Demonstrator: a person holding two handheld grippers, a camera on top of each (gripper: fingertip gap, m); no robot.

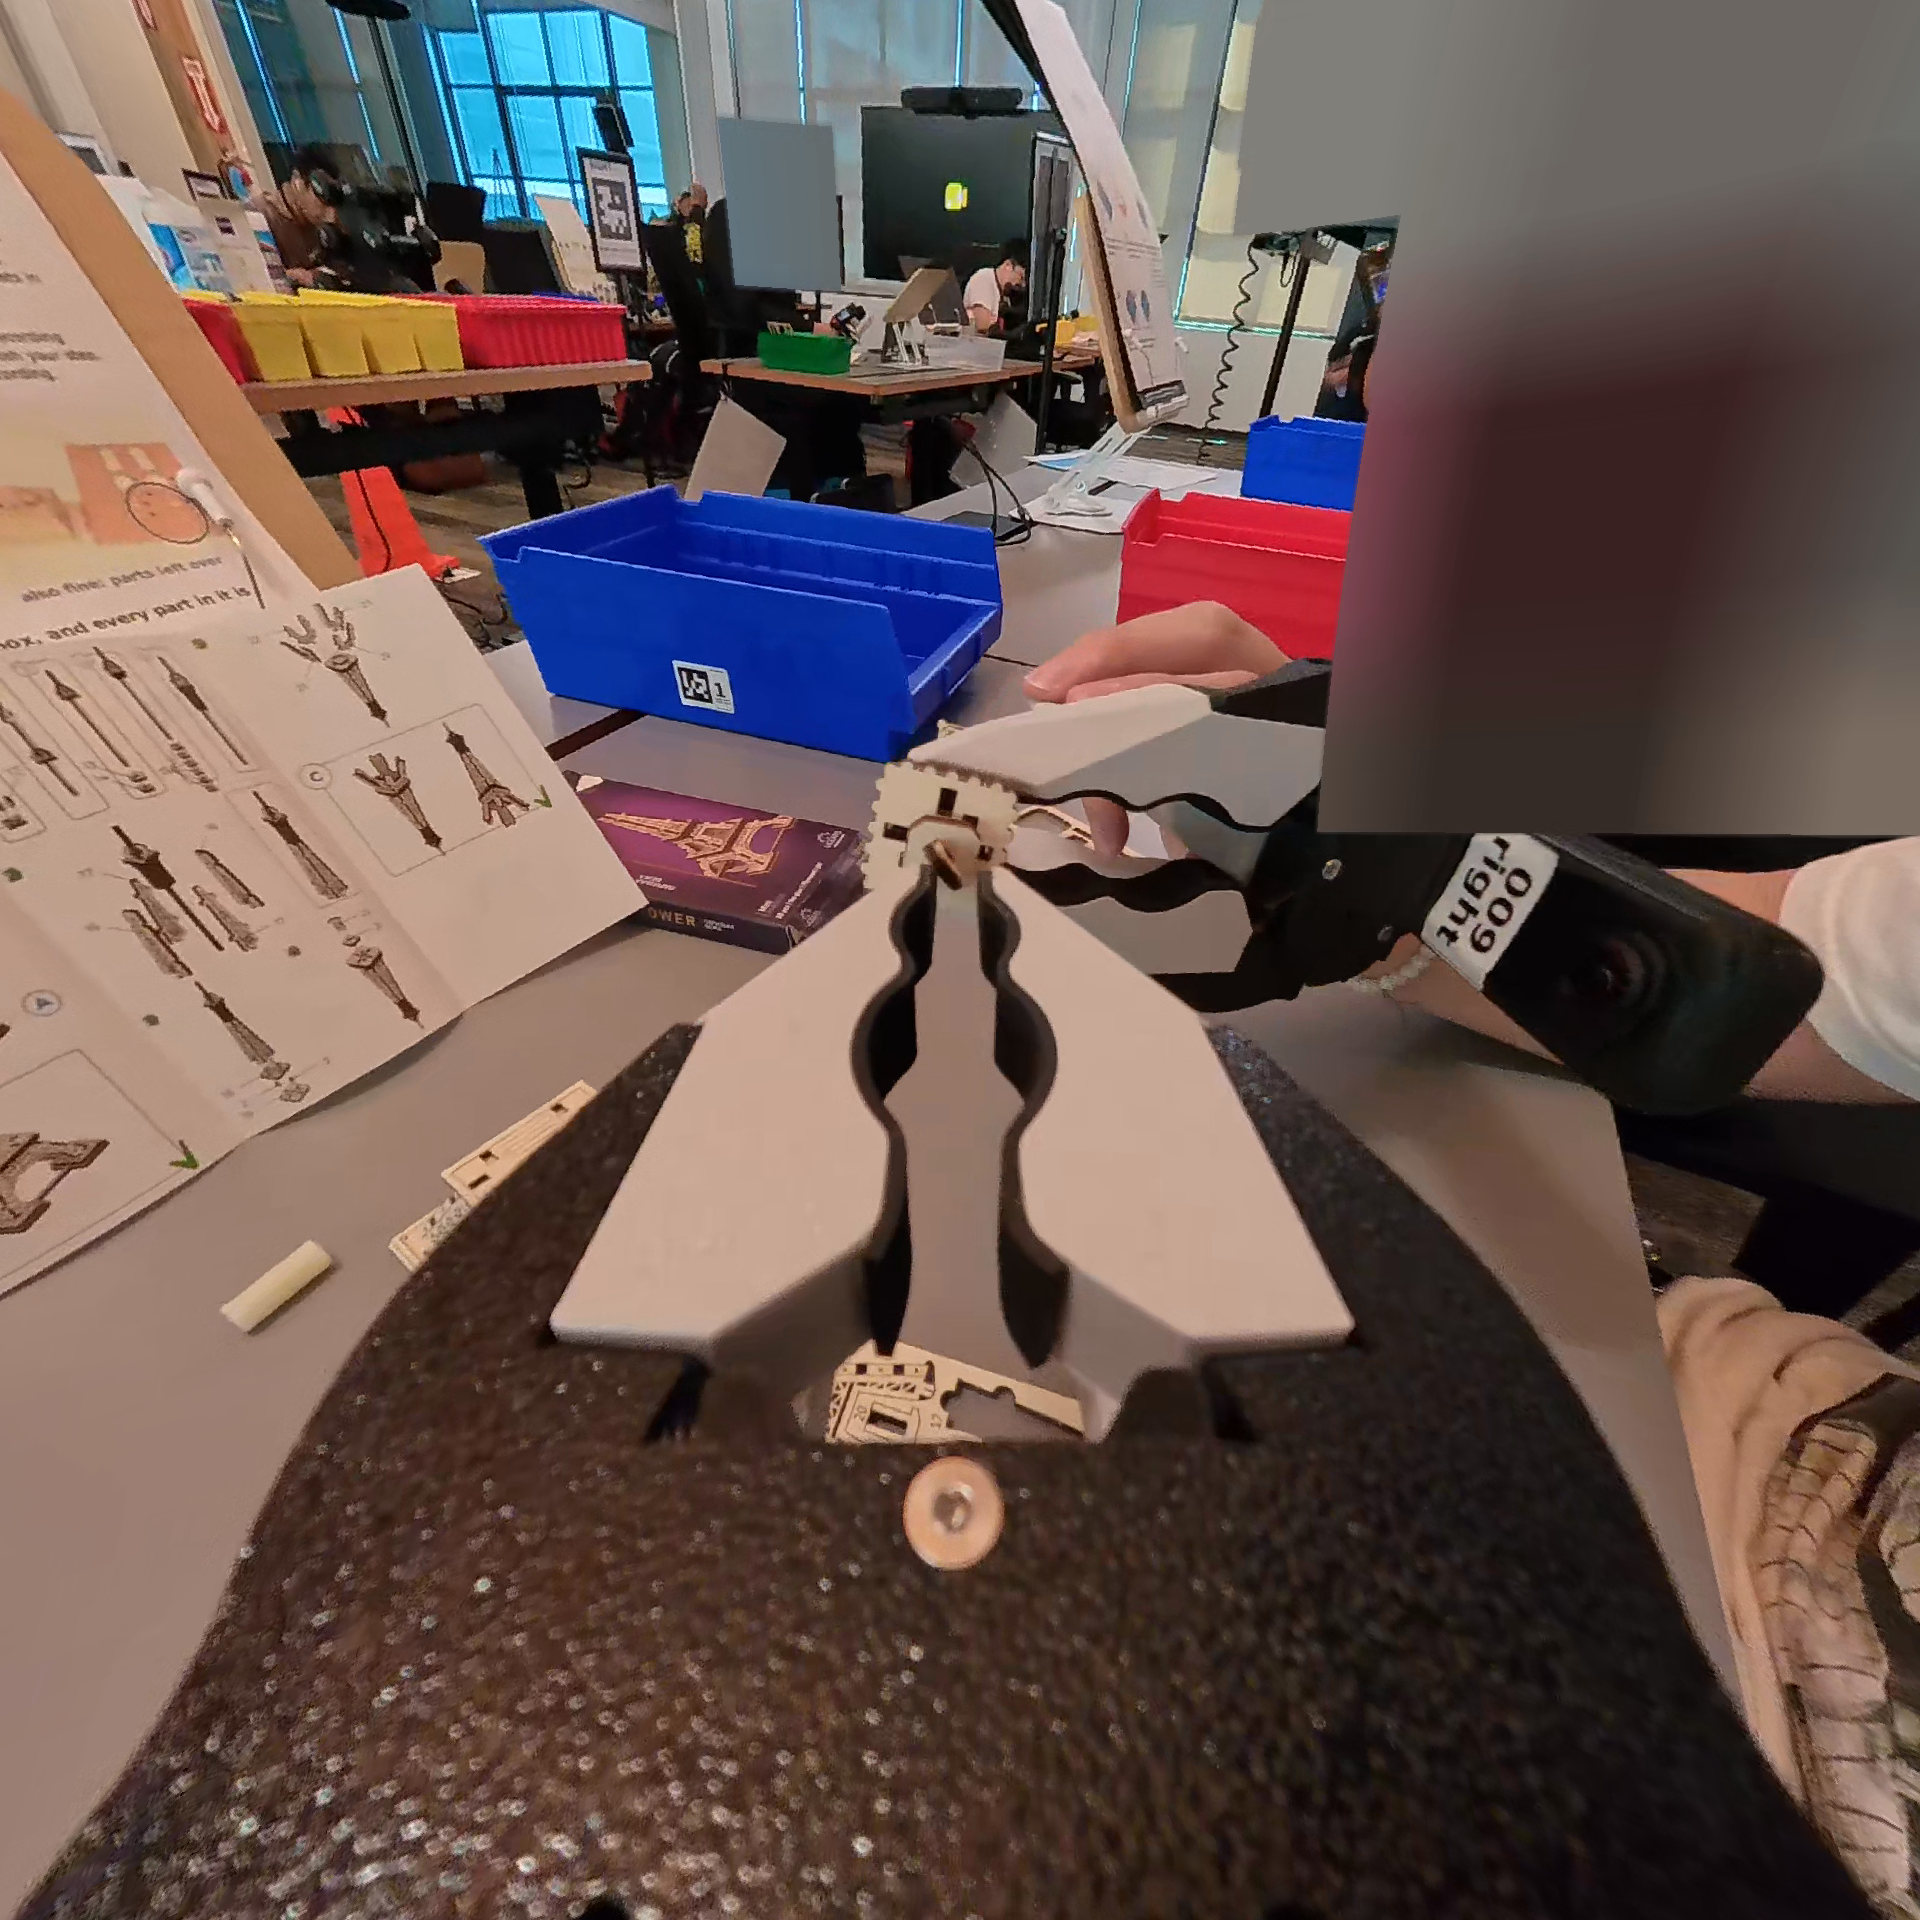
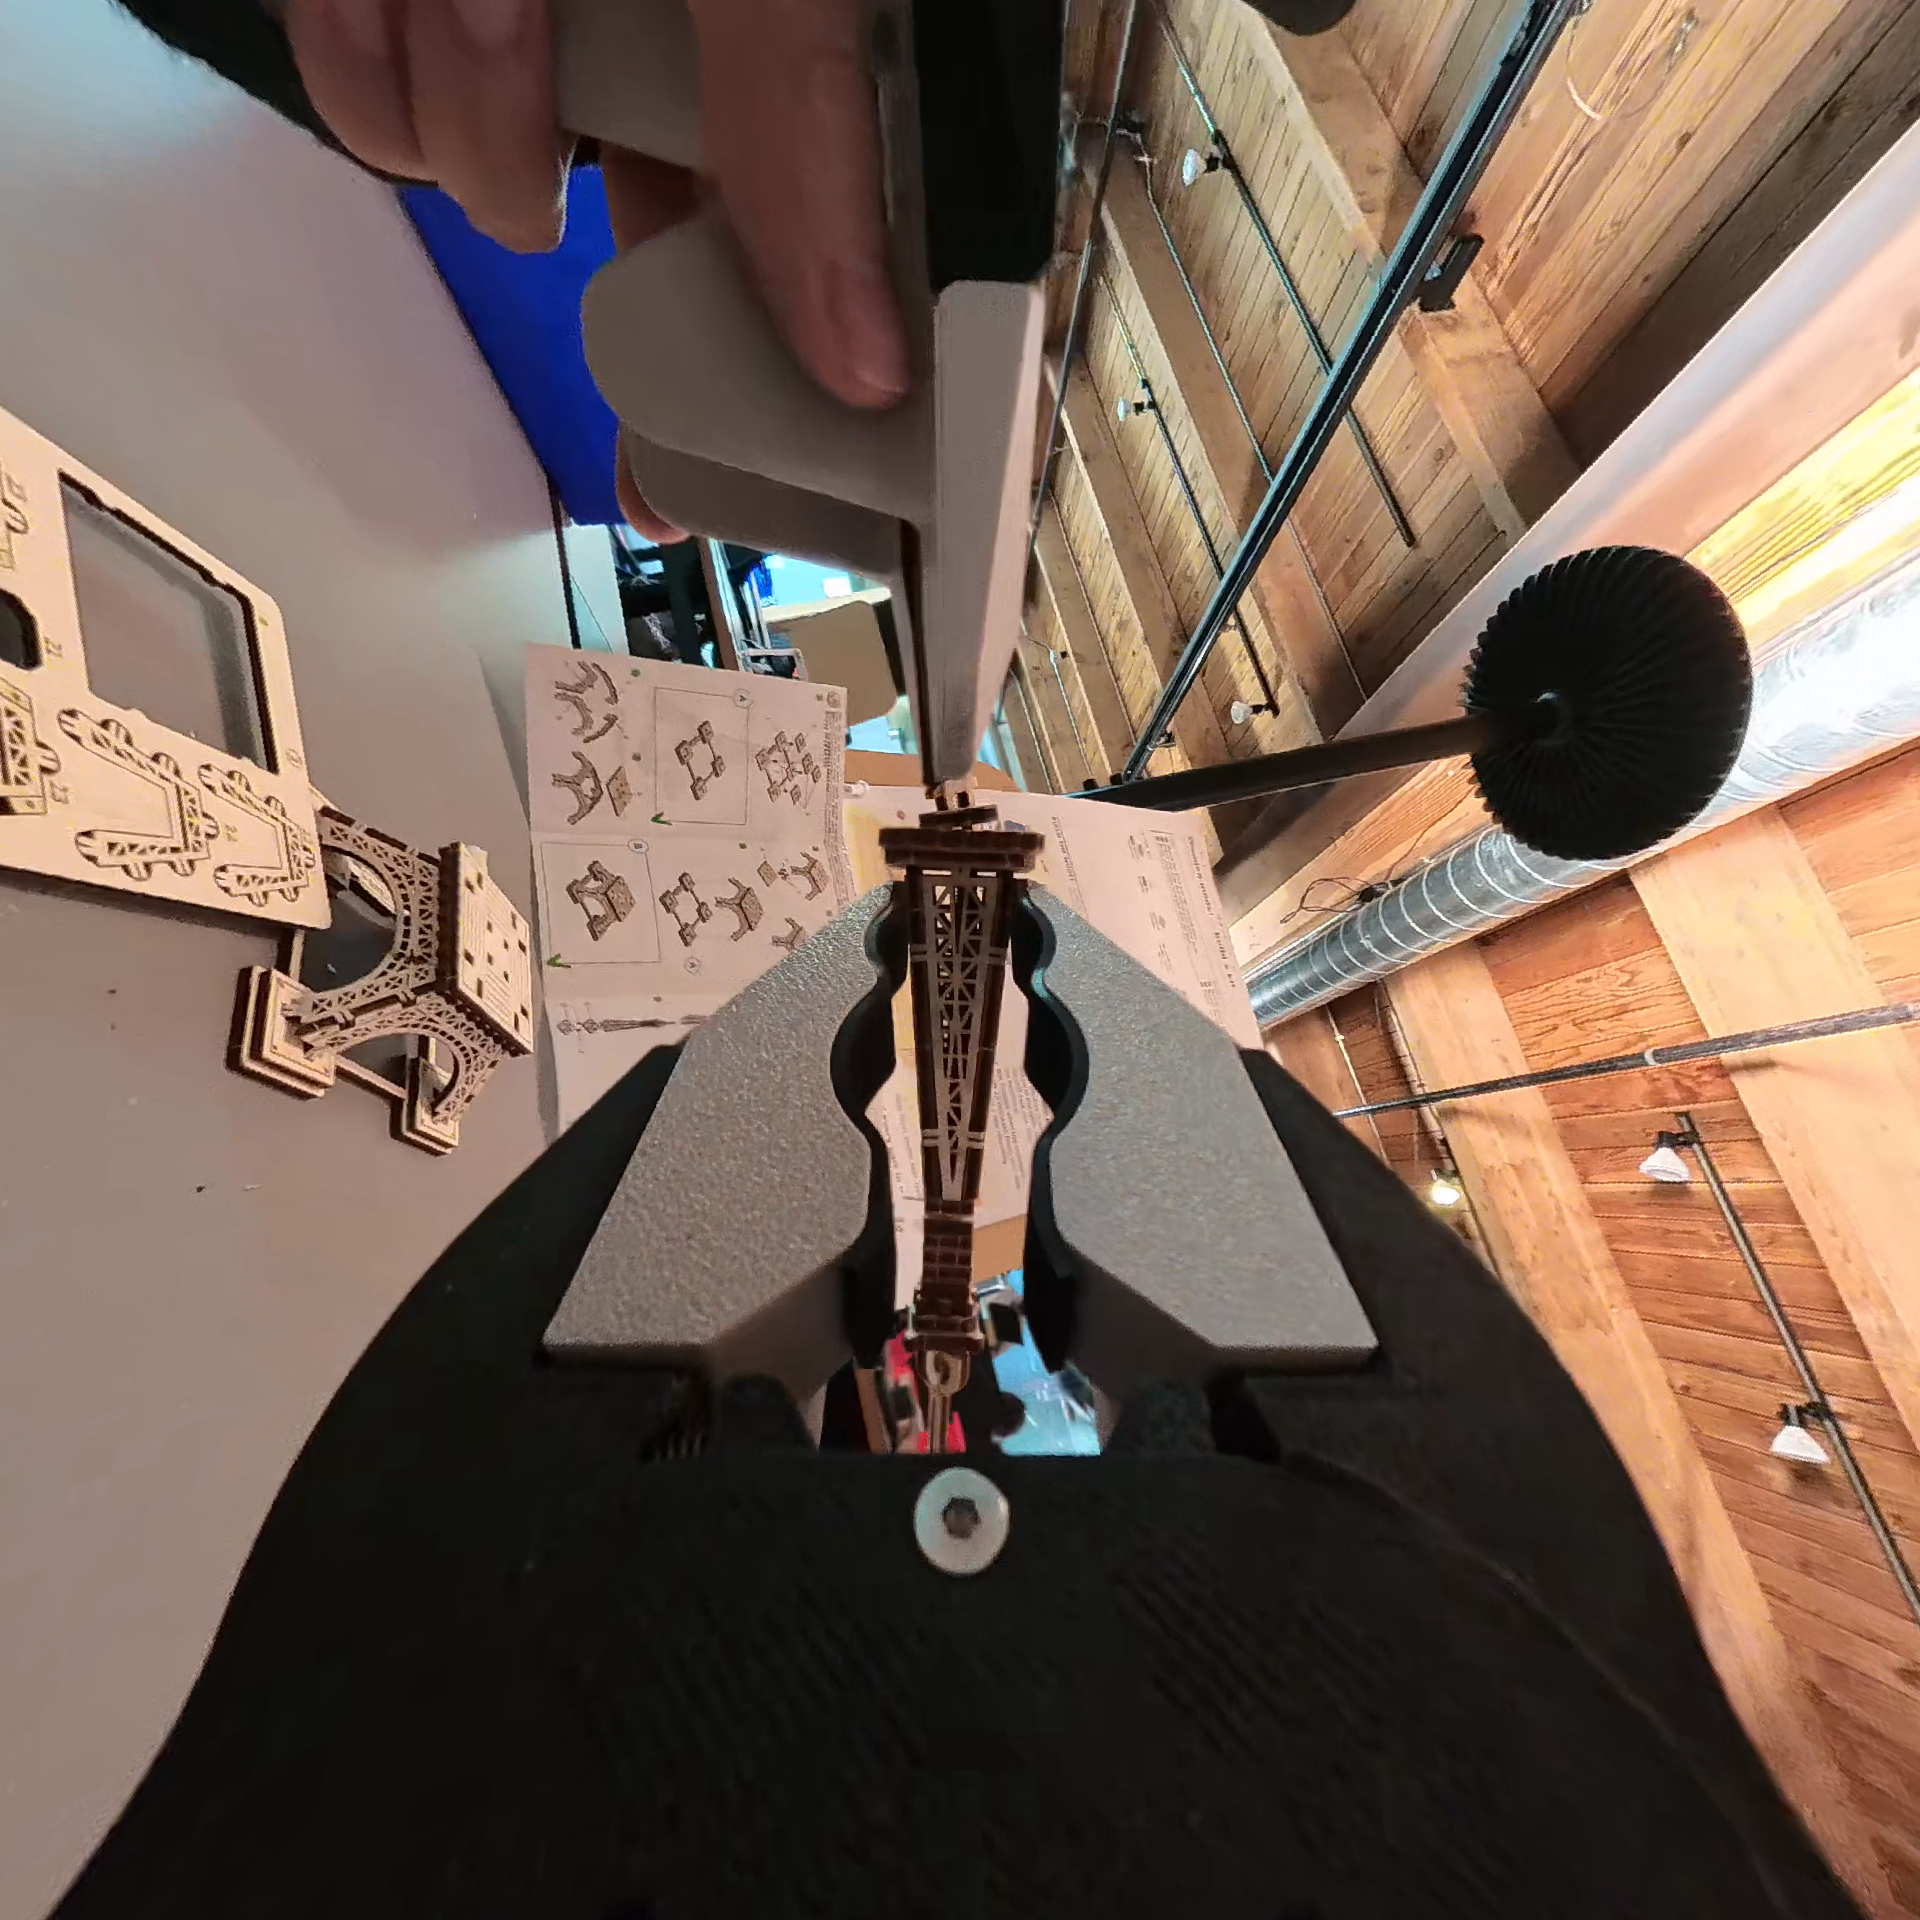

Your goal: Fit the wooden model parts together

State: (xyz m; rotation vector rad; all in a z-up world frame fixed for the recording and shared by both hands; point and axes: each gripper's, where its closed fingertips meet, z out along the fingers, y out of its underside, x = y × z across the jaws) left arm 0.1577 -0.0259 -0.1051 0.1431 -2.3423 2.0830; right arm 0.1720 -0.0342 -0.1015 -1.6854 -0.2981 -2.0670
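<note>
Wooden tower spire (image 2: 948,1049), a tapering lattice piece with dark brick-patterned bands, lies lengthwise between the jaws of the right gripper (image 2: 951,904), which are closed on its sides; its wide square platform end (image 1: 943,819) pokes out past the tips. In the left wrist view that platform end faces the camera, a notched pale square with a cross-shaped slot, held off the surface. The left gripper (image 1: 951,883) meets the spire end-on: its jaws are almost together, pinching a small wooden peg piece (image 1: 948,858) that touches the middle of the platform. In the right wrist view the left gripper's grey finger (image 2: 966,582) comes down to the same spot, with a person's hand (image 2: 665,135) around its body. The hand on the right gripper (image 1: 1143,655) shows beyond the spire in the left wrist view.

Left of the spire in the right wrist view, the arched tower base (image 2: 405,966) sits on the grey surface (image 2: 208,1351), touching a punched-out plywood parts sheet (image 2: 156,748). Behind the spire stands an unfolded instruction sheet (image 2: 686,821). In the left wrist view, a purple kit box (image 1: 727,862) lies just left of the spire, a blue bin (image 1: 748,613) beyond it and a red bin (image 1: 1236,561) to the right of that. A small white cylinder (image 1: 276,1284) lies on the surface well to the left, near more plywood scraps (image 1: 509,1153).
</note>
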